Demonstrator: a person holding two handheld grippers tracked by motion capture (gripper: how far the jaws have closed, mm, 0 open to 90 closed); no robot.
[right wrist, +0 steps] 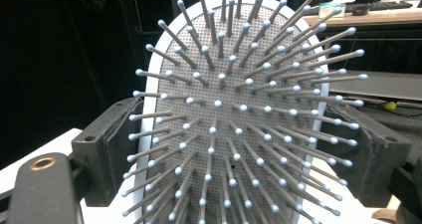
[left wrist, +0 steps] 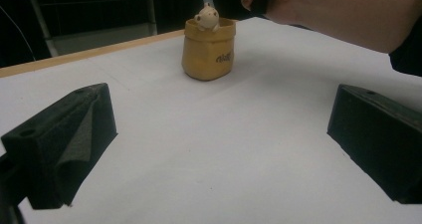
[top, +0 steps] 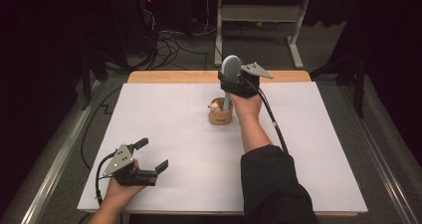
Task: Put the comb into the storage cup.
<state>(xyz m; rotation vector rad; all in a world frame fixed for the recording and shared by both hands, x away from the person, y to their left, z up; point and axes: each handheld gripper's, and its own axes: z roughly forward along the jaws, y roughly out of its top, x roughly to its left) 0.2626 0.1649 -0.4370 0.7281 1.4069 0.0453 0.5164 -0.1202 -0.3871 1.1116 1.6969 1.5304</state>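
Note:
A grey-blue hairbrush [top: 230, 67] stands upright with its handle down in a small yellow pot [top: 220, 115] near the middle of the white table [top: 174, 134]. A little pale animal figure [top: 214, 106] peeks over the pot's rim. My right gripper [top: 231, 79] is shut on the brush's head from the right. In the right gripper view the bristled face [right wrist: 234, 109] sits between both jaws. My left gripper [top: 152, 154] rests open at the near left, nothing between its jaws. It faces the pot [left wrist: 209, 52] and the figure [left wrist: 206, 17].
A wooden strip [top: 199, 76] runs along the table's far edge. Beyond it, cables [top: 169, 45] lie on the floor beside a white desk frame [top: 293, 40]. The person's right forearm [left wrist: 338, 10] reaches over the table's right half.

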